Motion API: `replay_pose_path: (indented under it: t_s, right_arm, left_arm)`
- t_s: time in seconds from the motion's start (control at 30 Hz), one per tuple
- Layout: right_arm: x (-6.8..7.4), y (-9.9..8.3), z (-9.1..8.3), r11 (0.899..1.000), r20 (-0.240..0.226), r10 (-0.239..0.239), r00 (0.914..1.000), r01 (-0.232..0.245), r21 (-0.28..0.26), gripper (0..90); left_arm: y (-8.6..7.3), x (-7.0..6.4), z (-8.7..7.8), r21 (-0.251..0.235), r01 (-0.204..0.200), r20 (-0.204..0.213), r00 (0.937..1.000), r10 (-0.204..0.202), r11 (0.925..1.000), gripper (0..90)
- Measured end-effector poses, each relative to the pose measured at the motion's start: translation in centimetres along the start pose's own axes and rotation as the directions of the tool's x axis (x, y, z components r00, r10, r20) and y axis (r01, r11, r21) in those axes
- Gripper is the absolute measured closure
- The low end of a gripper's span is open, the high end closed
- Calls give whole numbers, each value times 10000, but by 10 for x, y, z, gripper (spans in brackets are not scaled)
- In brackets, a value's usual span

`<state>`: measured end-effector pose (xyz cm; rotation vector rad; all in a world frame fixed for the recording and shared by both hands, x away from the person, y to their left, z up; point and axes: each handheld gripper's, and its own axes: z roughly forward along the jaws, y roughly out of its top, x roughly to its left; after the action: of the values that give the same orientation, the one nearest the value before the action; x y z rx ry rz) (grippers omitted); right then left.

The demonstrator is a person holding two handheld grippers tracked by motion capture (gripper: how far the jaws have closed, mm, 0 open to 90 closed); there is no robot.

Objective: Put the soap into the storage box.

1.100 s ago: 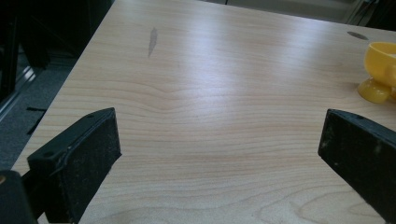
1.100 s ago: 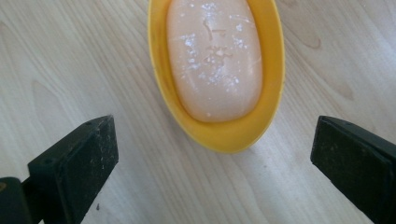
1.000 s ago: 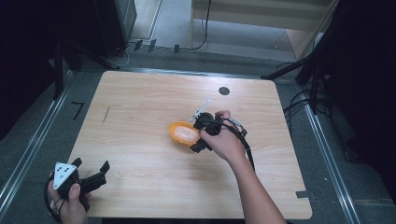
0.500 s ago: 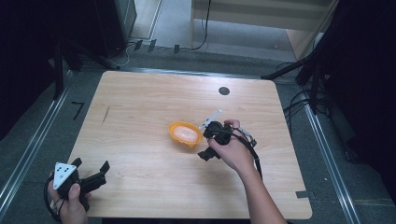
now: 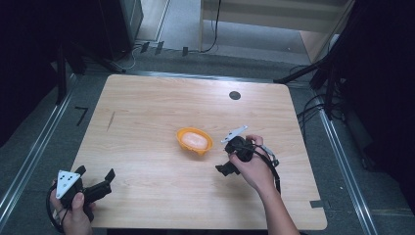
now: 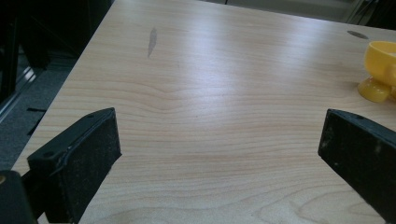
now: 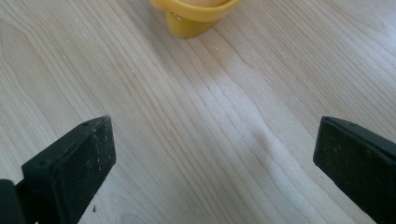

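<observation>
The wooden table point(image 5: 147, 122) carries an orange bowl point(image 5: 194, 140) near its middle, with a pale rounded thing lying in it. The person's right forearm comes in from the bottom edge and slants up toward the bowl; the right hand point(image 5: 252, 164) wraps the right gripper point(image 5: 226, 169), just beside the bowl and apart from it, jaws spread wide over bare wood. The left hand point(image 5: 73, 208) rests at the near left corner, well apart from the bowl, holding the left gripper point(image 5: 95, 175) with jaws wide apart and empty.
</observation>
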<state>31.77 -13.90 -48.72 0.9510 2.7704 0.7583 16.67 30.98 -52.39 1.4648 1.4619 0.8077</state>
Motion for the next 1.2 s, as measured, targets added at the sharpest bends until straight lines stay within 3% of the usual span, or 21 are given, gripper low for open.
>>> replay_pose_path:
  t_s: [0.53,1.2]
  right_arm:
    - [-11,-37,-16,9917,503,397,9979,-332,-1239,0]
    - [-29,-93,-32,9640,1000,1410,9850,-1136,-2404,0]
  left_arm:
    - [0,0,0,10,12,12,10000,-12,10000,0]
    - [0,-1,0,9,-53,-11,10000,53,10000,0]
